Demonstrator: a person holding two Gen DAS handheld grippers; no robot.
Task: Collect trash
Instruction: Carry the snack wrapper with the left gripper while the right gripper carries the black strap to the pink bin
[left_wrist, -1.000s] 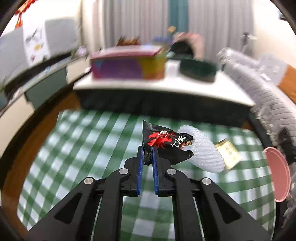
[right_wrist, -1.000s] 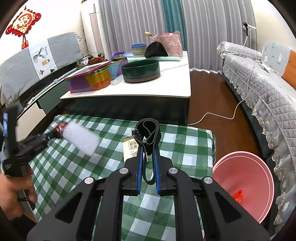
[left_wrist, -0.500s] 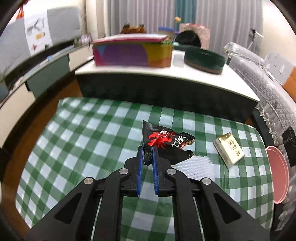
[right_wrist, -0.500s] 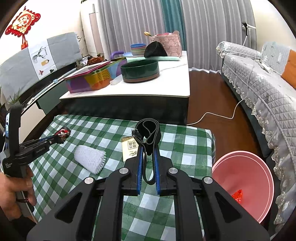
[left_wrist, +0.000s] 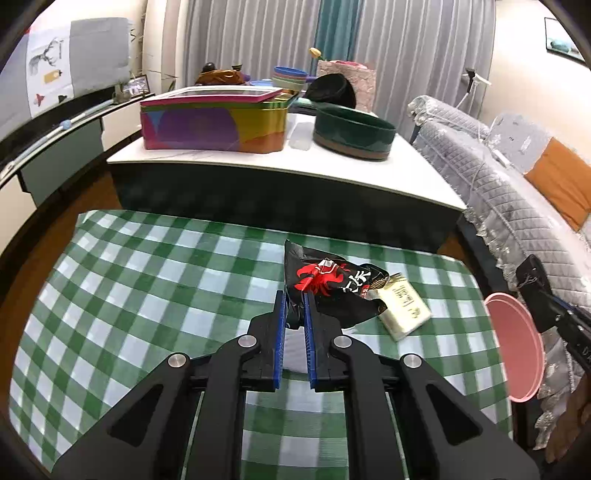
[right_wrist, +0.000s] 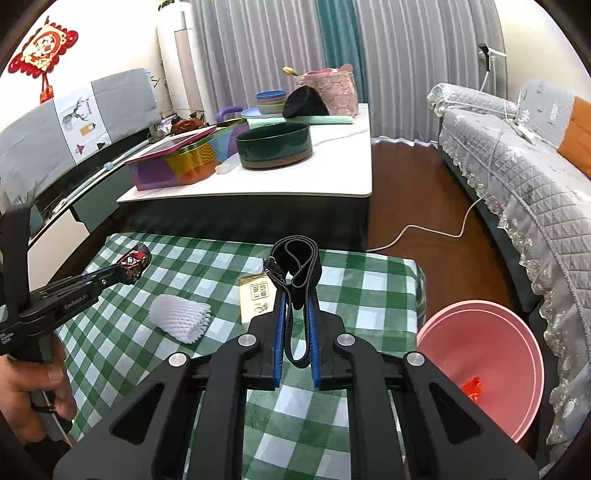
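Here, the left gripper (left_wrist: 294, 306) pinched a black wrapper (left_wrist: 332, 286) above the checked cloth (left_wrist: 147, 280). The right gripper (right_wrist: 294, 314) was clamped on a black strap (right_wrist: 295, 266). A white foam net (right_wrist: 180, 318) and small packet (right_wrist: 256, 297) lay on the cloth. A pink bin (right_wrist: 484, 365) sat just beside the table.

The right gripper (right_wrist: 294, 299) pinches a black strap loop (right_wrist: 295, 266) over the green-checked surface (right_wrist: 354, 295). At ten o'clock, the left gripper (right_wrist: 127, 267) grips a black wrapper (right_wrist: 133, 259). White foam netting (right_wrist: 181, 319) lies at nine o'clock, the pink bin (right_wrist: 491, 354) at four.
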